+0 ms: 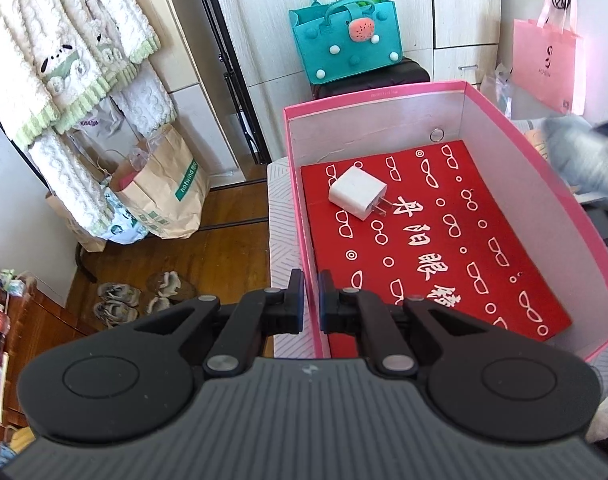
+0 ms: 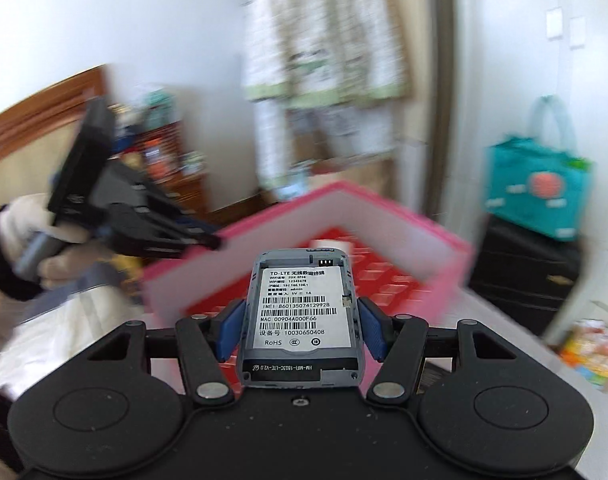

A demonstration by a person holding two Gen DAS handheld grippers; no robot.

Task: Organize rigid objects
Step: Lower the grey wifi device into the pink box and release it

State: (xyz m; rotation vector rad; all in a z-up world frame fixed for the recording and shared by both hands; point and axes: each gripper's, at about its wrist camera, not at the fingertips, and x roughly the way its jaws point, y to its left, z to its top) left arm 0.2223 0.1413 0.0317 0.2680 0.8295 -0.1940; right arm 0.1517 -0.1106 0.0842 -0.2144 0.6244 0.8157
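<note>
A pink box (image 1: 388,94) with a red printed floor stands on a patterned surface; a white charger plug (image 1: 358,194) lies in it at the far left. My left gripper (image 1: 311,300) is shut on the box's near left wall. It also shows in the right wrist view (image 2: 208,240) at the box's left rim. My right gripper (image 2: 300,320) is shut on a grey pocket wifi router (image 2: 300,316), its labelled back facing up, held above and in front of the pink box (image 2: 444,256). That view is motion-blurred.
A teal felt bag (image 1: 346,46) sits on a black case behind the box. A pink paper bag (image 1: 548,66) hangs at the right. Brown paper bags (image 1: 164,196), hanging robes and shoes (image 1: 140,298) are on the left over the wooden floor.
</note>
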